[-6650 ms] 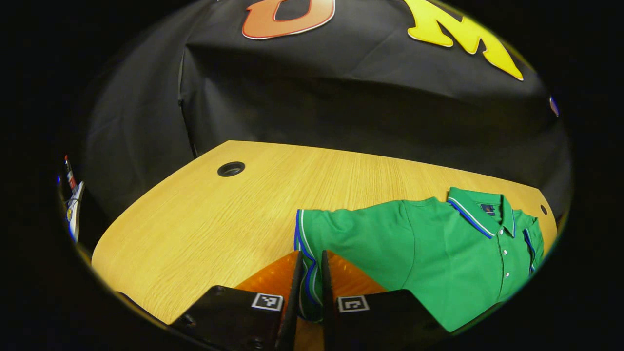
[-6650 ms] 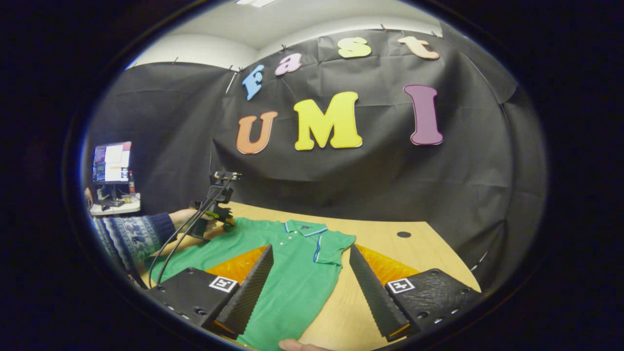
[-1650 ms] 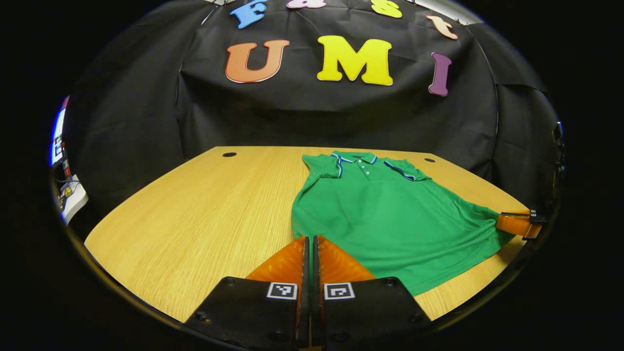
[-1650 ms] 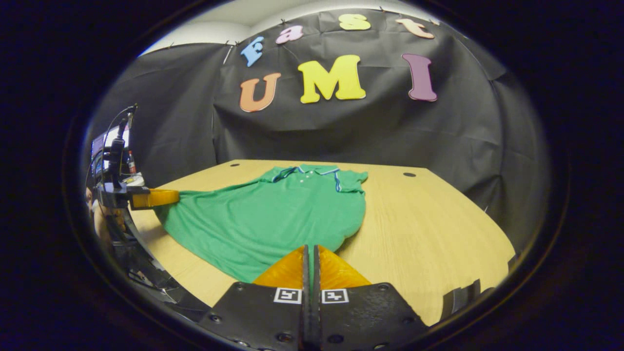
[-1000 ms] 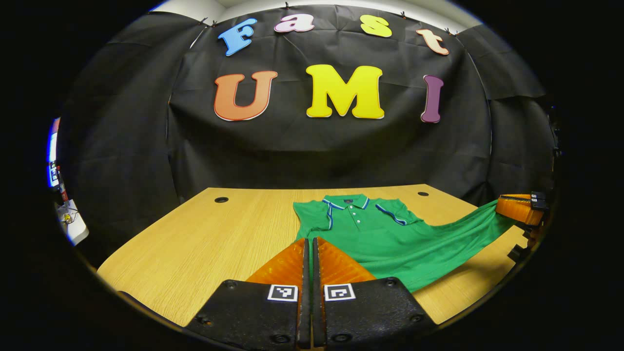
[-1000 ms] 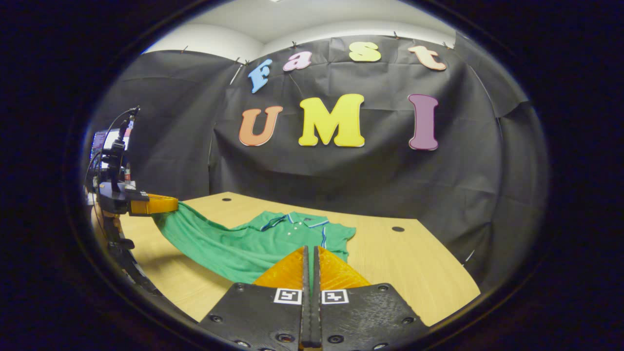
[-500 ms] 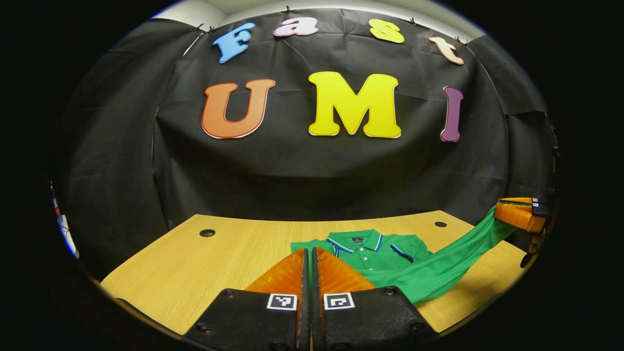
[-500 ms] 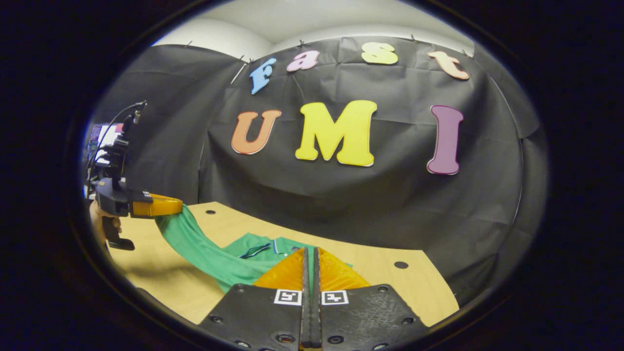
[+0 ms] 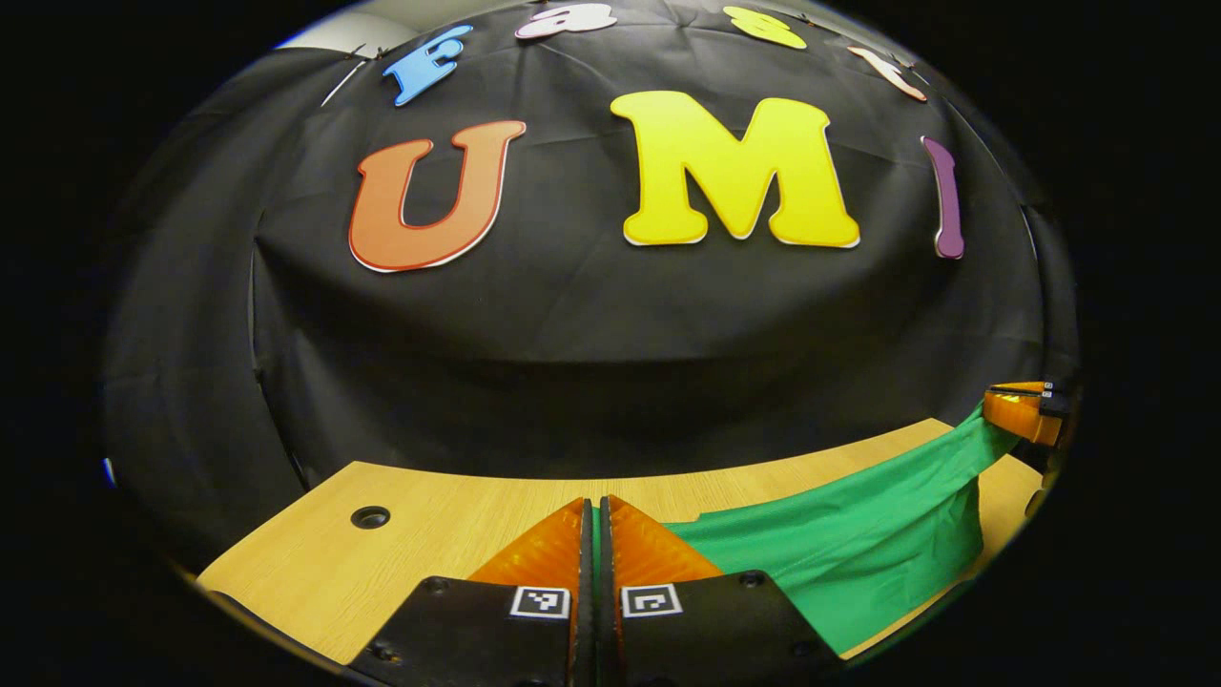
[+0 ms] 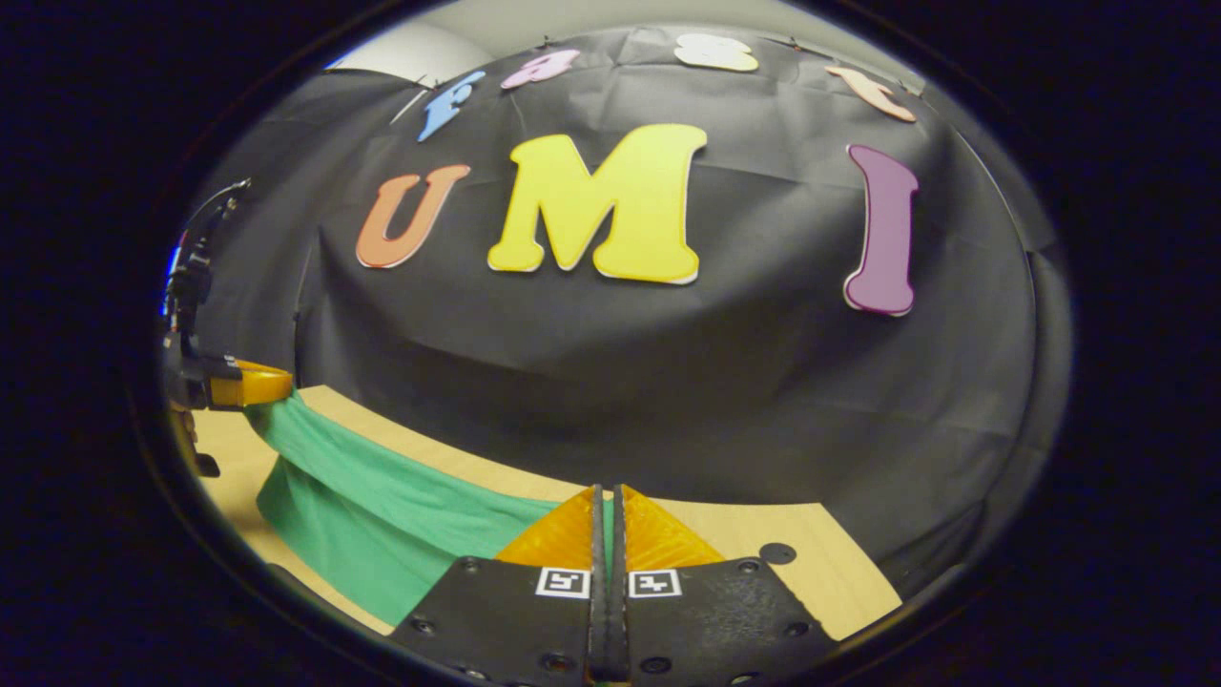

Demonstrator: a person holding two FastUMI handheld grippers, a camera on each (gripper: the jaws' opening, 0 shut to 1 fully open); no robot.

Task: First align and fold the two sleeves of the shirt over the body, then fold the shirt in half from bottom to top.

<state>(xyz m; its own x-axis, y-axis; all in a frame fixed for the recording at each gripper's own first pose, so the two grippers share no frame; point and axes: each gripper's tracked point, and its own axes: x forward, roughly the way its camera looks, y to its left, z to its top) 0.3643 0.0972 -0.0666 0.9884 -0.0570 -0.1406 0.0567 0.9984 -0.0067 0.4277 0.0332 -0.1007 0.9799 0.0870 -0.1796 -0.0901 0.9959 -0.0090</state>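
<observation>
Over the bench (image 9: pixel 458 520), a light wood-grain top with a round cable hole (image 9: pixel 369 517) at its far left and another hole (image 10: pixel 777 552) at the far right, the green shirt (image 9: pixel 858 544) hangs as a taut band, lifted off the wood between the two grippers. Left gripper (image 9: pixel 595 520): jaws closed, a thin sliver of green fabric pinched between them. Right gripper (image 10: pixel 607 506): jaws closed the same way on the shirt's other end. Each shows at the other view's edge with cloth running to its tip. Black cloth wall (image 10: pixel 668 382) drapes right behind the bench's far edge; pale ceiling strip (image 10: pixel 591 19) above it.
</observation>
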